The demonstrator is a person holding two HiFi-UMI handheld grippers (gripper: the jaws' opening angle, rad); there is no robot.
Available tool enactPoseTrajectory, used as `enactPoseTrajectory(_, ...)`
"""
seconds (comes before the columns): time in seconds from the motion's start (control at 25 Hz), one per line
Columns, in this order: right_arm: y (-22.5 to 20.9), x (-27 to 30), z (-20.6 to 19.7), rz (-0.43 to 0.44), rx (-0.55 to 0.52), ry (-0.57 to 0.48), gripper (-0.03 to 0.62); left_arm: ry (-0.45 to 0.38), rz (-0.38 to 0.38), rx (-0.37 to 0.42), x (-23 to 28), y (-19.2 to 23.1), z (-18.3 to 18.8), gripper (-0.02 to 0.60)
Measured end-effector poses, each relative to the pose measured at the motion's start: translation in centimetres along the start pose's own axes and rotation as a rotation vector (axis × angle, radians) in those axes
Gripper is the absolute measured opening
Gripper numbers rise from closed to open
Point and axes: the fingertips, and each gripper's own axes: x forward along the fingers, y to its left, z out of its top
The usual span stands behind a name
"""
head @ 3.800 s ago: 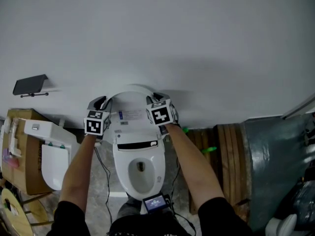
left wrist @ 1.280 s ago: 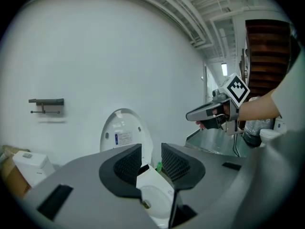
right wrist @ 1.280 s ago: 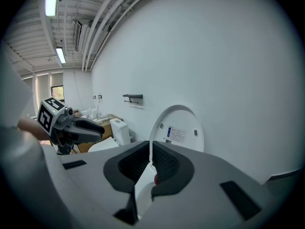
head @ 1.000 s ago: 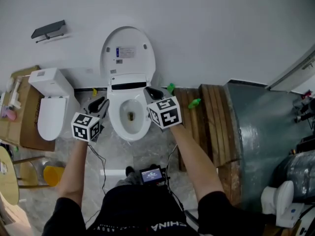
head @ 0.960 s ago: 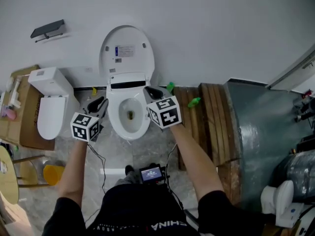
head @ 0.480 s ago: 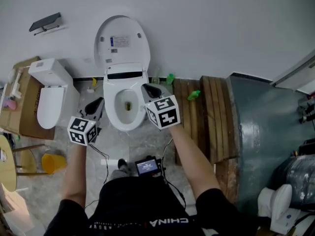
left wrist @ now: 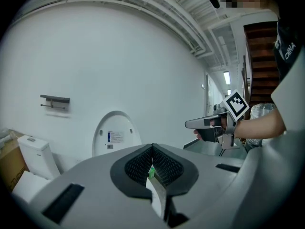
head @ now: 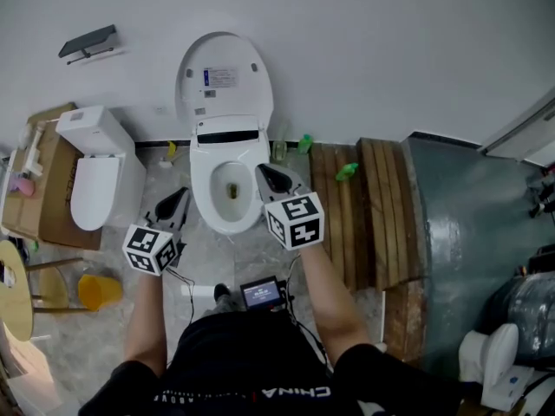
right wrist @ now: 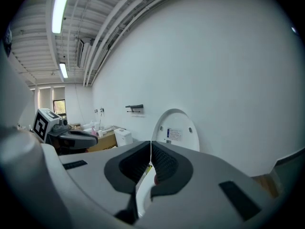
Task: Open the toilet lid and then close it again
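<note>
Oval white plastic toilet lid [head: 224, 76] stands upright. Flanking the white toilet bowl [head: 208, 199], left gripper [head: 176, 201] jaws just closed, empty; right gripper [head: 267, 173] jaws closed, empty.

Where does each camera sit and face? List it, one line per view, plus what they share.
Head view: on the person's head, facing steeply down at the toilet with raised lid; forearms, left gripper, right gripper show.
Left gripper view: on the left gripper, along its shut jaws toward the lid; right gripper shows.
Right gripper view: on the right gripper, along its shut jaws; left gripper shows.
Shared: all see the lid.
</note>
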Motion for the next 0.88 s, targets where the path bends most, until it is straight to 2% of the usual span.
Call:
enactPoseTrajectory(0.4,1.6,-0.2,-0.8,-0.013,0.006,0.01,0.017,-0.009,-0.009,-0.007,-0.8,1.1,-0.1,0.009)
enactPoseTrajectory(0.88,1.3,-1.1,-0.7,-0.025,0.012,0.006,0.017,-0.029,-0.021,0.0,-0.6,0.5,1.1,0.009)
